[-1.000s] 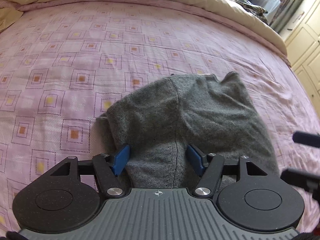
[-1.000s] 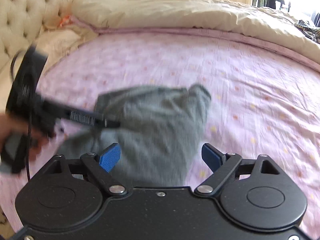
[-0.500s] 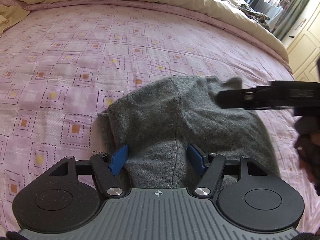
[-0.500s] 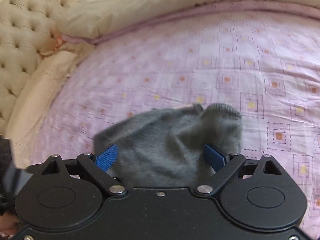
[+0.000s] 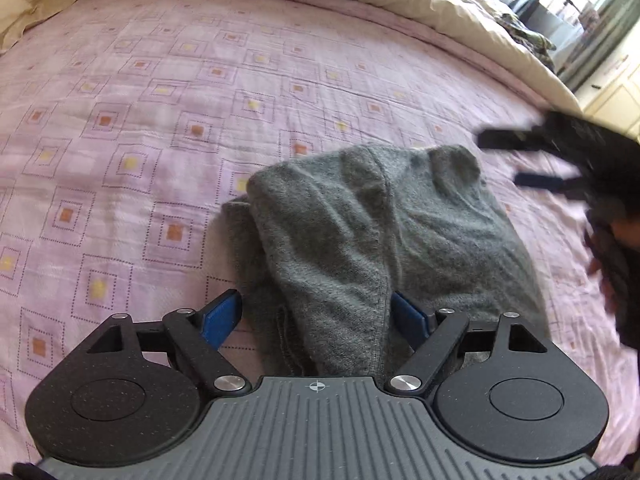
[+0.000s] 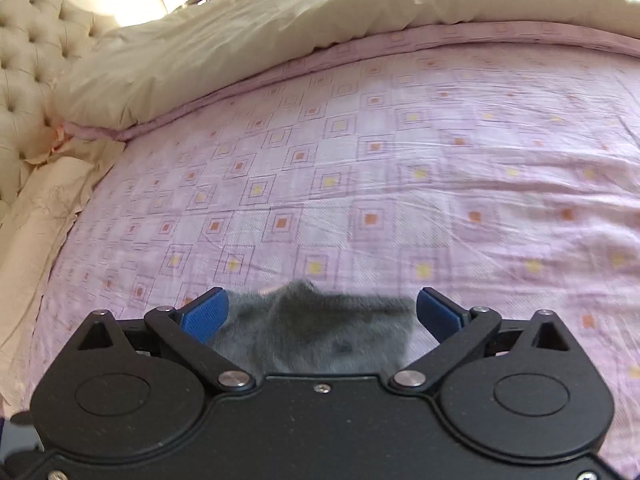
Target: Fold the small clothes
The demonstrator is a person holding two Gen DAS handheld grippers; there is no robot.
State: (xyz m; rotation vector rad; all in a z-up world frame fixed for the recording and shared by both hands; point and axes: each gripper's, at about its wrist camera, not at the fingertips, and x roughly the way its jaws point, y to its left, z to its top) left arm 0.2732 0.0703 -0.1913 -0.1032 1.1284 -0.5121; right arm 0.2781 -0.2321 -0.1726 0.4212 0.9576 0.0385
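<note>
While both the left gripper [image 5: 318,318] and right gripper [image 6: 322,314] gape empty over the grey knit garment [image 5: 372,236], a careless grab—one layer only—could undo its fold.

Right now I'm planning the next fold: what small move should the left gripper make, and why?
Probably close the left gripper on the near edge of the grey garment. Its jaws stand open with that edge between them, nothing is gripped, and the cloth lies bunched on the pink bedspread. The right gripper is open too.
</note>
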